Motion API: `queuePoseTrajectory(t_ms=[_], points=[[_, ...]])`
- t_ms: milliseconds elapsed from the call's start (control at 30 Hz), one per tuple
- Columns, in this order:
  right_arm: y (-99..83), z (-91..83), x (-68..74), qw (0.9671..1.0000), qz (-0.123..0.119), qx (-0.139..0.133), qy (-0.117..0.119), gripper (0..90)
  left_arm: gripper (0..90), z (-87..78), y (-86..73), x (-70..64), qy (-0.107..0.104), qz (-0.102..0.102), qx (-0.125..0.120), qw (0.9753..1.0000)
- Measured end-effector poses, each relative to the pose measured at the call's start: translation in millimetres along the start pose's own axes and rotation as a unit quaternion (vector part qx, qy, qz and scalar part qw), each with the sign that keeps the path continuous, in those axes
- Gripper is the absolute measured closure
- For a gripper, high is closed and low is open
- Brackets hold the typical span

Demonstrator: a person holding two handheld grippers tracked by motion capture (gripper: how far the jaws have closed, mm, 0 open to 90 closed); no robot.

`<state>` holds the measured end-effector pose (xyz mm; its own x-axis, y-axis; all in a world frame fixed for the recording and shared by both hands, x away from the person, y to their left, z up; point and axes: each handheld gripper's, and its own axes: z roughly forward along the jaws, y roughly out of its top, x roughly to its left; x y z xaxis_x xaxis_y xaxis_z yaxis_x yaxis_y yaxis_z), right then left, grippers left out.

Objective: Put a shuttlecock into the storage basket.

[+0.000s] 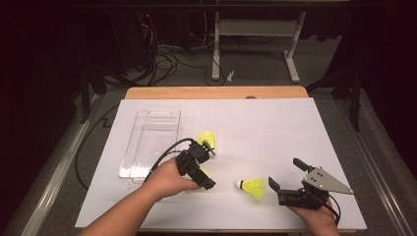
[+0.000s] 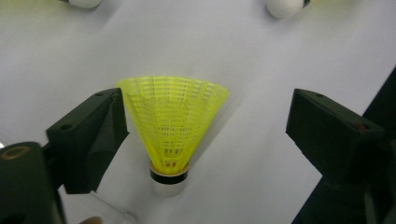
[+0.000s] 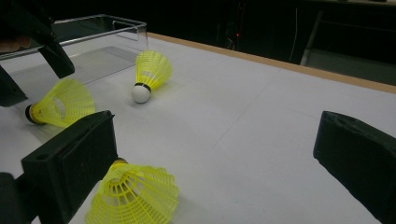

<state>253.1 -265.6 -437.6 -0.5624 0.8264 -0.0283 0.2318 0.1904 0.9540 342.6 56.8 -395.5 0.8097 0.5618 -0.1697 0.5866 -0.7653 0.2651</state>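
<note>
The left gripper stands wide open astride a yellow shuttlecock lying mid-desk, one jaw touching its skirt. The right gripper, equally wide and empty, sits near the desk's front edge beside a second shuttlecock.

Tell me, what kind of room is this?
Probably a lab or workshop set up for recording handling trials. A table covered in white paper stands in a dark room, loose cables lie on the floor behind it, and a person works yellow shuttlecocks with a hand-held gripper in each hand.

You've got three yellow shuttlecocks lying around, one clear plastic bin, and two grippers over one table.
</note>
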Motion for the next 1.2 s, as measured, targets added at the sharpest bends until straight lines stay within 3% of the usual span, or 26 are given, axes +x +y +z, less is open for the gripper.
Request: queuePoseTrajectory(t_ms=[233,467,567,767,1200], points=[[-0.3,0.3,-0.9,1.0000,0.002,0.001,0.001,0.0,26.0,-10.6,5.6,7.8,0.004,-0.017,-0.014,0.9997],[0.2,0.4,-0.1,1.0000,0.000,0.000,0.004,0.0,32.7,-15.4,11.2,13.0,0.008,-0.015,-0.006,0.9998],[0.0,0.9,-0.5,1.0000,0.002,0.001,0.005,0.0,35.4,-14.5,13.3,15.2,0.010,-0.024,-0.011,0.9996],[0.0,1.0,-0.2,1.0000,0.001,0.001,0.006,0.0,43.5,-9.3,16.8,16.9,0.012,-0.031,0.004,0.9995],[-0.1,1.5,-0.2,0.9999,0.000,0.005,0.009,0.0,42.2,-10.1,18.4,21.4,0.022,-0.043,0.006,0.9988]])
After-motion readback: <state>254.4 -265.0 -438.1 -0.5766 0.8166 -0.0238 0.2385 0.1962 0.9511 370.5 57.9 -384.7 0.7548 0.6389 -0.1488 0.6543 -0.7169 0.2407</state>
